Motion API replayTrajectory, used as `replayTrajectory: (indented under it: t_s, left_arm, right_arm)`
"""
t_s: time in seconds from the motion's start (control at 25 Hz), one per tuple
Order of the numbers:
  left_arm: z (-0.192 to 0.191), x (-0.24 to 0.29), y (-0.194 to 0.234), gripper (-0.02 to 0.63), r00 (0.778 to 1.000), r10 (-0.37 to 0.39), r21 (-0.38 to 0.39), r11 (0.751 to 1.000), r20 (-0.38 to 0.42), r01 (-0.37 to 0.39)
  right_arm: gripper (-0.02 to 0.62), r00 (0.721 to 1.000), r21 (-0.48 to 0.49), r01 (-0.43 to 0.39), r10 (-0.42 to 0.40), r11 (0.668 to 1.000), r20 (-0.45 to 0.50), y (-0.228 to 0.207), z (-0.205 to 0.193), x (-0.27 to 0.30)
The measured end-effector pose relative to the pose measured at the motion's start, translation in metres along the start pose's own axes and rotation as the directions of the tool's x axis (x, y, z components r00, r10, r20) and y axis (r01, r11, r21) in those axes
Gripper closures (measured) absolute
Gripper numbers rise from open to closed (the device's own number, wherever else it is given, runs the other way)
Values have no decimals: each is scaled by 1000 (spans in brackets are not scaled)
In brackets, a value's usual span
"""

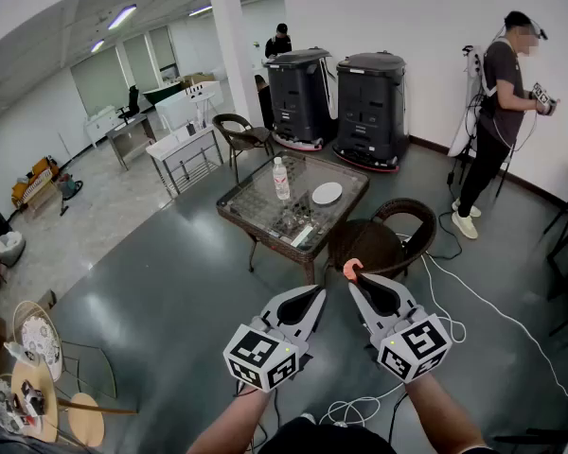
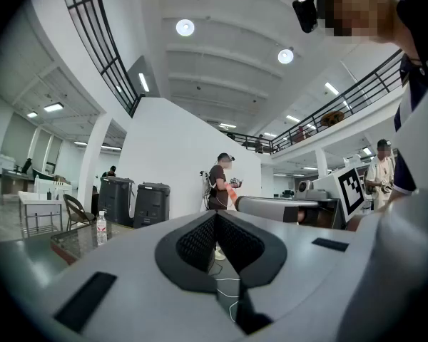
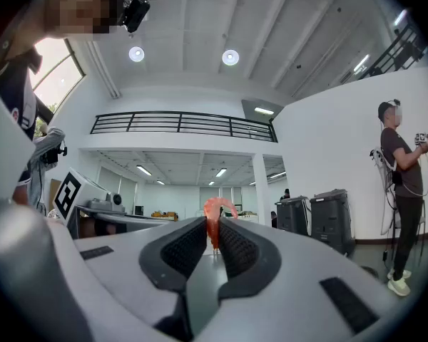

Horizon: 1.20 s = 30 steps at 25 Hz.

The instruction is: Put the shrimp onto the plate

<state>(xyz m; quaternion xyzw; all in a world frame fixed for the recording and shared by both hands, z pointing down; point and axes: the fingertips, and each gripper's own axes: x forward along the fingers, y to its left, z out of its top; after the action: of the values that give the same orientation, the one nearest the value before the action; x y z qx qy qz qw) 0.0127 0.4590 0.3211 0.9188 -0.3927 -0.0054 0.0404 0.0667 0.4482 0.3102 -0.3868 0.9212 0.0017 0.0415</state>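
One shrimp (image 1: 351, 269) sits clamped in the right gripper (image 1: 354, 279); left gripper (image 1: 316, 296) closed, empty; carry step, so next probably reach the plate (image 1: 327, 194), well apart

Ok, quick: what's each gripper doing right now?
Left gripper: shut, nothing between its jaws.
Right gripper: shut on the curled orange-pink shrimp.

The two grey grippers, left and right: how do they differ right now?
The right gripper is shut on a curled orange shrimp; the left gripper is shut with nothing between its jaws. In the head view, the right leans left and the left leans right. Both are grey and carry marker cubes.
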Motion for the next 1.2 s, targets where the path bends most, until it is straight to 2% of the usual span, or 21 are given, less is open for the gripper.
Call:
replayTrajectory:
  t_s: [0.72, 1.2]
  left_arm:
    - [-20, 31, -3, 598, 999, 39, -14, 999, -18, -39]
    - [-34, 77, 59, 598, 998, 53, -27, 998, -34, -54]
  right_arm:
    - [541, 999, 23, -51, 51, 998, -10, -35, -13, -5]
    - [541, 998, 47, -54, 55, 997, -16, -84, -35, 54]
